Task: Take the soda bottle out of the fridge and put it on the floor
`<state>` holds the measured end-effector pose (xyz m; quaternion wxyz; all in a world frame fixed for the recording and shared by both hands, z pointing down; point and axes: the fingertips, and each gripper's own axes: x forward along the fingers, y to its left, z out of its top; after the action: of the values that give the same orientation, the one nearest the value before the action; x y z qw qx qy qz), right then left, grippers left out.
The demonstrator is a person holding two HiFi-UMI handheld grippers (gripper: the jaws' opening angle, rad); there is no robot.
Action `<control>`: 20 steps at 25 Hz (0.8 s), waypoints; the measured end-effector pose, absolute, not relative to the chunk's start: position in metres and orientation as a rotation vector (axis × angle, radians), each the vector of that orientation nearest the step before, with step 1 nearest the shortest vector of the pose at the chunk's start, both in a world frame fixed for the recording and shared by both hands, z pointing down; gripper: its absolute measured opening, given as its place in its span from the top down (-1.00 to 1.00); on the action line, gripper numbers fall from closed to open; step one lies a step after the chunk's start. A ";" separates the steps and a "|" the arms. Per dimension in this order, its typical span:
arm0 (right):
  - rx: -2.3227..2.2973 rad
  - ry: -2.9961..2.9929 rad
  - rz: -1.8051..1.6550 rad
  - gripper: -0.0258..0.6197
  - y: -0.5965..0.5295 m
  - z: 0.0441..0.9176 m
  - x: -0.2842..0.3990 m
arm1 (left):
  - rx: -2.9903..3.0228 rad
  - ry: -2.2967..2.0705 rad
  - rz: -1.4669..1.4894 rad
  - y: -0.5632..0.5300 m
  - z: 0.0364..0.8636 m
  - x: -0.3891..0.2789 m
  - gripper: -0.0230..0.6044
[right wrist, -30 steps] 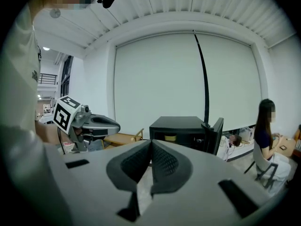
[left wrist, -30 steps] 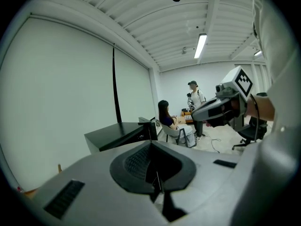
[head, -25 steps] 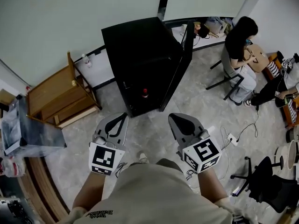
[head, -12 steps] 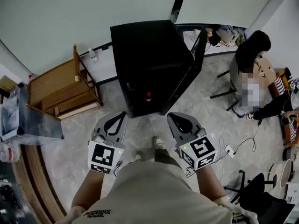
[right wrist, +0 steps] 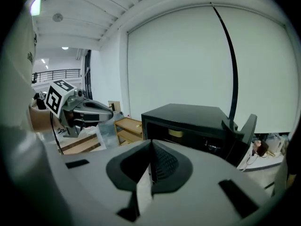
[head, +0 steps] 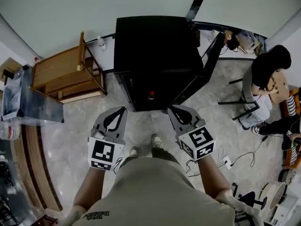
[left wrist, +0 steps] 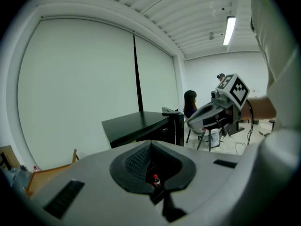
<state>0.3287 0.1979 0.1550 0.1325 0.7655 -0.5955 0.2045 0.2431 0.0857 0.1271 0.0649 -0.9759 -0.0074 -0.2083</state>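
The soda bottle (head: 151, 95), dark with a red cap, stands upright low inside the black fridge (head: 155, 41), whose door (head: 207, 60) hangs open to the right. My left gripper (head: 117, 111) and right gripper (head: 173, 108) hover side by side over the floor just short of the fridge front, both shut and empty. In the left gripper view the bottle (left wrist: 155, 179) shows far off through the hollow behind the closed left gripper's tips (left wrist: 150, 144). The right gripper (right wrist: 151, 142) points at the open fridge (right wrist: 188, 114); no bottle shows there.
A wooden shelf unit (head: 61, 74) stands left of the fridge, with a clear plastic box (head: 23, 98) further left. A person sits on a chair (head: 268, 79) at the right. Cables and a power strip (head: 225, 161) lie on the floor at the right.
Both grippers have moved forward and a little down toward the fridge, which now sits closer and more central. Their jaws have stayed shut.
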 end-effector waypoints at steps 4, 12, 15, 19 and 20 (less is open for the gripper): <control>2.168 -1.759 0.631 0.92 0.186 0.180 0.352 | -2.961 0.017 -0.689 0.089 0.147 0.257 0.91; 2.001 -1.779 0.742 0.64 0.160 0.251 0.374 | -2.949 0.104 -0.781 0.080 0.177 0.277 0.91; 1.954 -1.784 0.770 0.56 0.149 0.278 0.380 | -2.948 0.149 -0.818 0.072 0.191 0.277 0.91; 1.918 -1.789 0.815 0.52 0.131 0.323 0.389 | -2.977 0.205 -0.874 0.061 0.216 0.275 0.91; 1.908 -1.783 0.824 0.51 0.127 0.335 0.392 | -2.984 0.220 -0.888 0.059 0.223 0.275 0.91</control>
<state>0.3922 0.1266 0.3351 0.2006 0.6826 -0.6379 0.2948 0.2750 0.0592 0.2227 0.0103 -0.9560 0.0705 -0.2845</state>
